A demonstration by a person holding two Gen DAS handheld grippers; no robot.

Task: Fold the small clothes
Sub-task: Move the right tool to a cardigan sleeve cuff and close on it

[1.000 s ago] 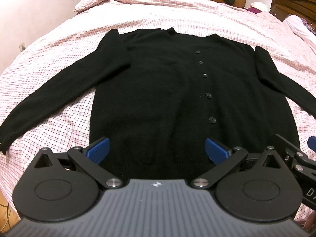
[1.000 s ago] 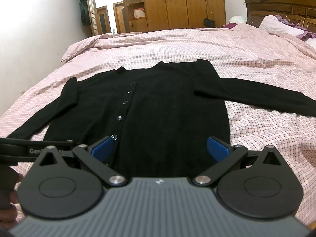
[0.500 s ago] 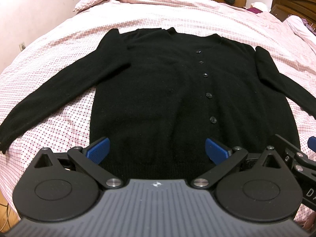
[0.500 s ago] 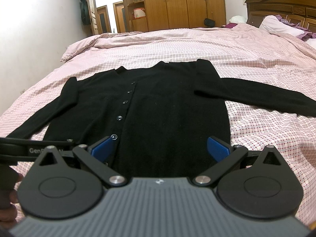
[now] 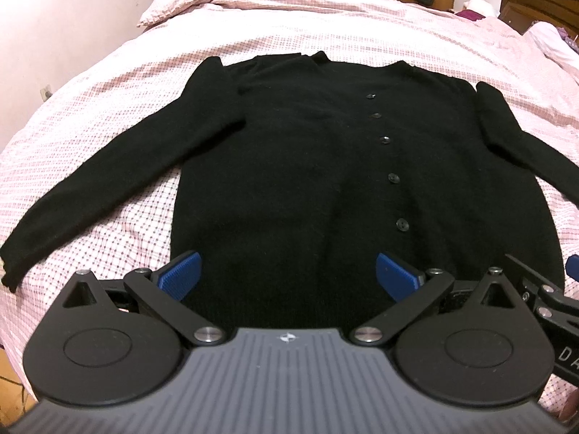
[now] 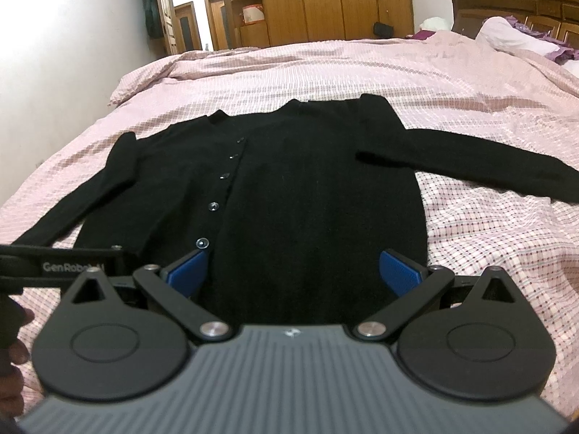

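Here, a black cardigan spread flat and face up on a pink checked bed, buttoned shut, with a row of small dark buttons down the front. Both sleeves out wide: one to 8 o'clock in the left view, one to 3 o'clock in the right view. Collar far away at 12 o'clock, hem close at 6 o'clock. Left gripper low over the hem, blue pads spread wide apart, nothing between them but the cloth below; cannot tell if touching it. Right gripper also over the hem, blue pads spread wide too, holding nothing. Bottom button just beside the right gripper's pad at 9 o'clock. Part of the left gripper at 9 o'clock in the right view, with a bit of a hand on it. Brown wardrobe far back at 12 o'clock, dark headboard at 2 o'clock, white pillow near it.
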